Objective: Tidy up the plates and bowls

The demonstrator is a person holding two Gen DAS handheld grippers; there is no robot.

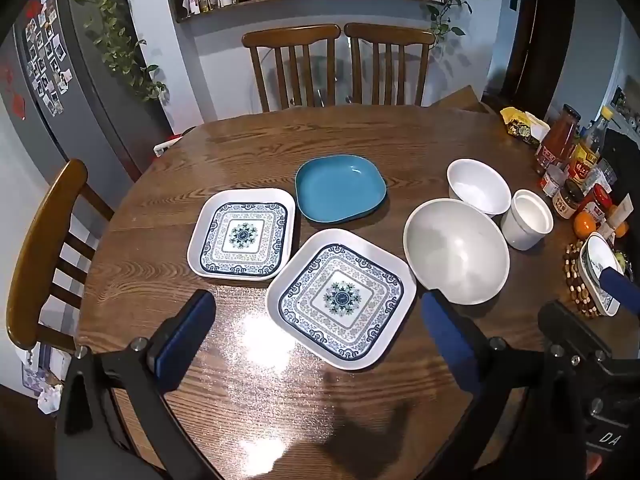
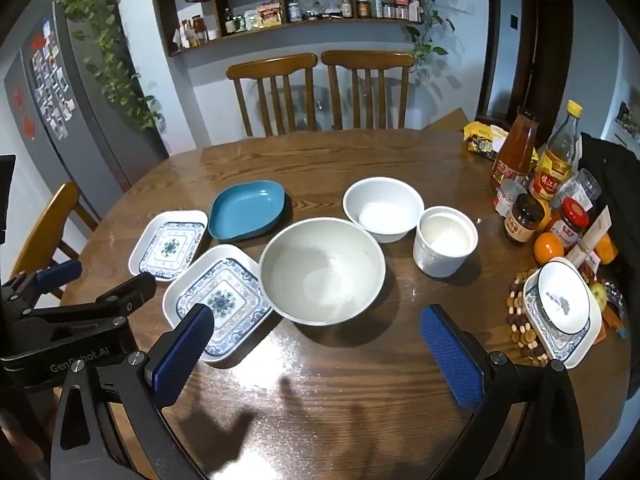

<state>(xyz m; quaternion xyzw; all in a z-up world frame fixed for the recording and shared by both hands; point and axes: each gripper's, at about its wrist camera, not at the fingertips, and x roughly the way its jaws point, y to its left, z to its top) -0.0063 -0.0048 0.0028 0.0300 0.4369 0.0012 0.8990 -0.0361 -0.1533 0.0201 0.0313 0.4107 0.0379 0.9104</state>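
1. both tools hovered over the near edge of the bench (image 1: 248, 152), angled down; left tool (image 1: 316, 344) spread wide, nothing in it; right tool (image 2: 320, 344) same, empty.
2. nothing stacked yet, by the look of it: two patterned plates, near one (image 1: 341, 298) and far one (image 1: 243, 234), lay side by side w/ the blue plate (image 1: 340, 189) just behind.
3. big bowl (image 2: 322, 270) sat beside the near plate; small bowl (image 2: 383, 209) and white cup (image 2: 445, 241) close behind it, all separate.
4. judged: task barely begun, all stacking left.
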